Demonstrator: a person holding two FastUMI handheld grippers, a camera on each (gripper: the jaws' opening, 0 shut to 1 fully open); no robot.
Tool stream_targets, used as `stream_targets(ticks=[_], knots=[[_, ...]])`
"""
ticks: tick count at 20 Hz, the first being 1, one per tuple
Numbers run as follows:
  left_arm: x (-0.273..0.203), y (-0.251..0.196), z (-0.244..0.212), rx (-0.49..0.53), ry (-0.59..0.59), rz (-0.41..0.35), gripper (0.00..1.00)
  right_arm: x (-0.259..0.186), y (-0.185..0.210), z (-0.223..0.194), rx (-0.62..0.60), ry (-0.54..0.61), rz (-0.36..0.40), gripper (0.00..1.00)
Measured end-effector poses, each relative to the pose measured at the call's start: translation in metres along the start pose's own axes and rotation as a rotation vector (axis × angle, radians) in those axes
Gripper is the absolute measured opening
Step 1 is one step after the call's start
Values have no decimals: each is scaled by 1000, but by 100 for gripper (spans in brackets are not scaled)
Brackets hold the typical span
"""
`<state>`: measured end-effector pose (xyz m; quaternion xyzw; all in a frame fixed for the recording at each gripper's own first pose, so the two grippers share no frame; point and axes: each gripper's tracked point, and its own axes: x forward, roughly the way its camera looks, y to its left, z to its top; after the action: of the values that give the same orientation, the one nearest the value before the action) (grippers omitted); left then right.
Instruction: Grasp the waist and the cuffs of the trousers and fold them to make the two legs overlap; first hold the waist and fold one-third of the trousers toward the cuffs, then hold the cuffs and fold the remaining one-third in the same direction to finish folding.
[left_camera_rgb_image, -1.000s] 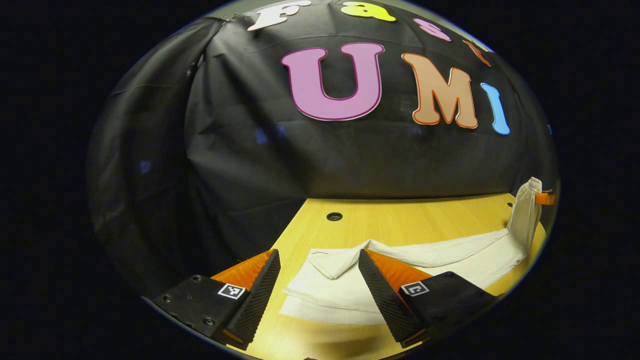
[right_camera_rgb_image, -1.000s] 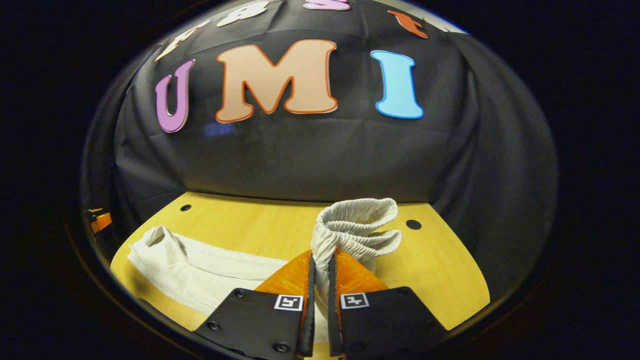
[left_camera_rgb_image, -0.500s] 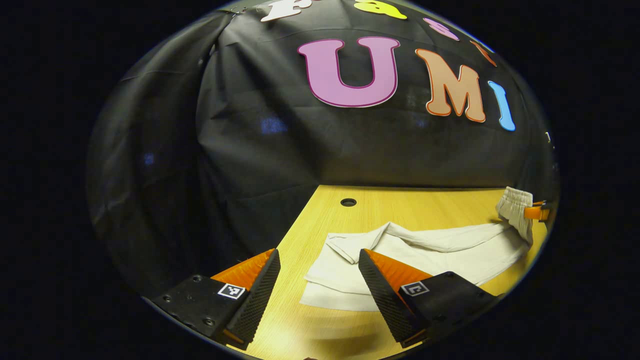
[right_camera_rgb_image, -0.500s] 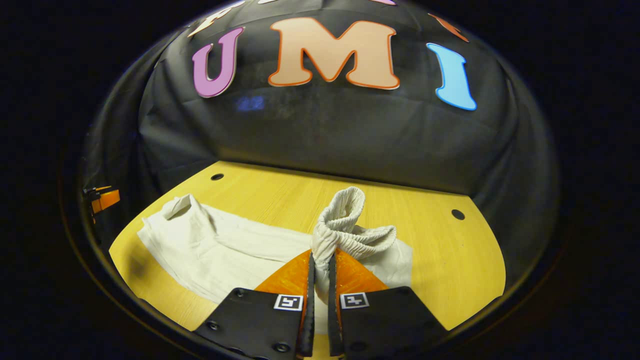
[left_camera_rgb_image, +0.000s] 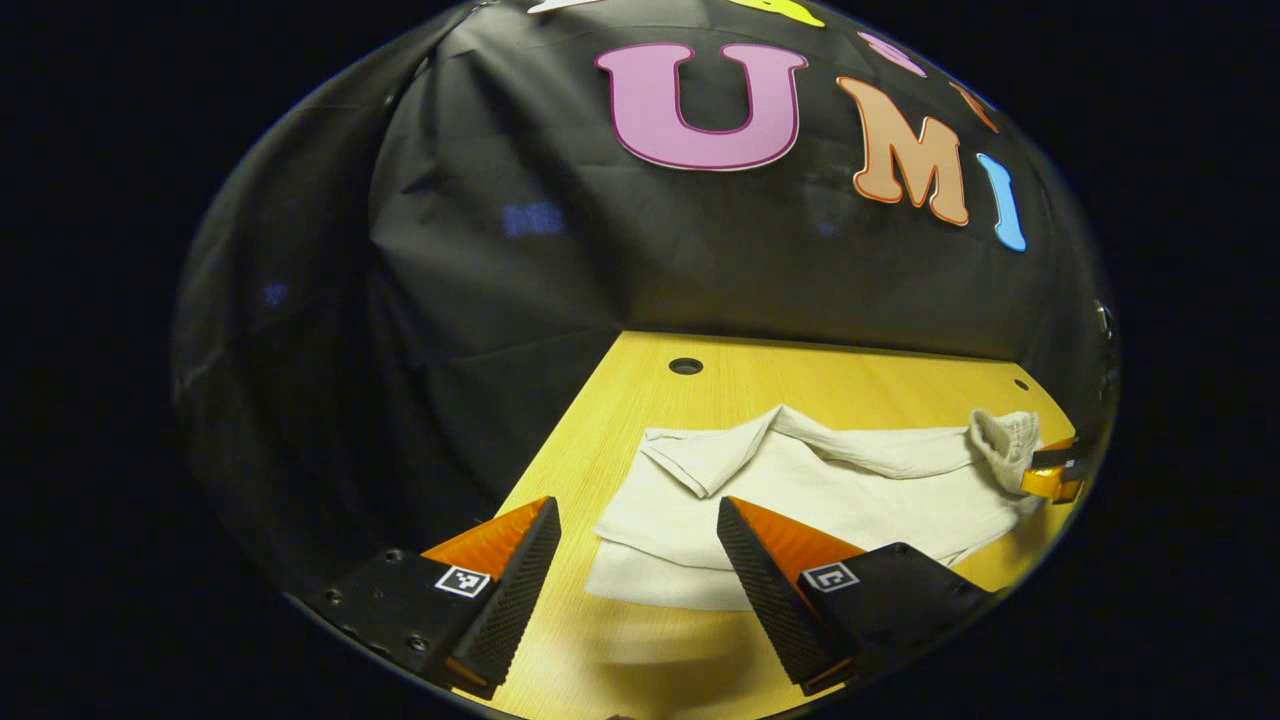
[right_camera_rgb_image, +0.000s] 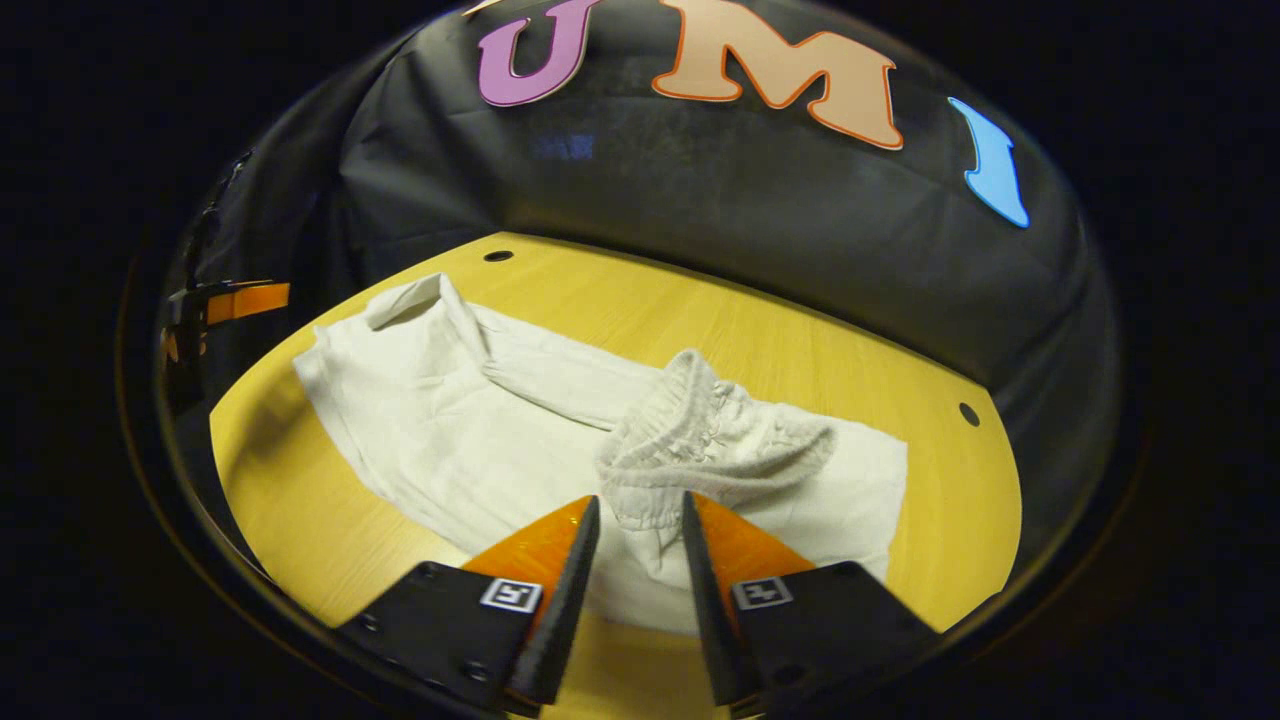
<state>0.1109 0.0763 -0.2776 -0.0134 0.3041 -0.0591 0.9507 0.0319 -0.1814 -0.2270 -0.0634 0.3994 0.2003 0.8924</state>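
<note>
Lay flat on the wooden table (right_camera_rgb_image: 300, 500): white trousers (right_camera_rgb_image: 470, 430), elastic waist (right_camera_rgb_image: 700, 440) bunched on top, cuffs (left_camera_rgb_image: 700, 465) at the left end. Stood parted just behind the waist, releasing it: right gripper (right_camera_rgb_image: 640, 520). Hovered wide open near the cuffs: left gripper (left_camera_rgb_image: 637, 520).

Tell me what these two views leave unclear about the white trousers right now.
- White cloth trousers, right gripper view: near hem hidden behind the right gripper.
- Ribbed elastic waistband, left gripper view: small at the edge; release unclear.
- Left gripper view: near edge blurred, partly behind the left gripper.
</note>
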Motion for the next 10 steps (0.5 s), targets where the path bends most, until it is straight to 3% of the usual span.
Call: stream_targets(ticks=[2, 8, 10], knots=[[11, 0, -9, -19, 21, -20, 96, -8, -4, 6, 7, -17, -11, 100], [41, 4, -46, -116, 121, -41, 99, -26, -1, 3, 43, -23, -79, 98], [45, 4, -57, -135, 160, -39, 96, -32, -1, 1, 40, -21, -104, 98]])
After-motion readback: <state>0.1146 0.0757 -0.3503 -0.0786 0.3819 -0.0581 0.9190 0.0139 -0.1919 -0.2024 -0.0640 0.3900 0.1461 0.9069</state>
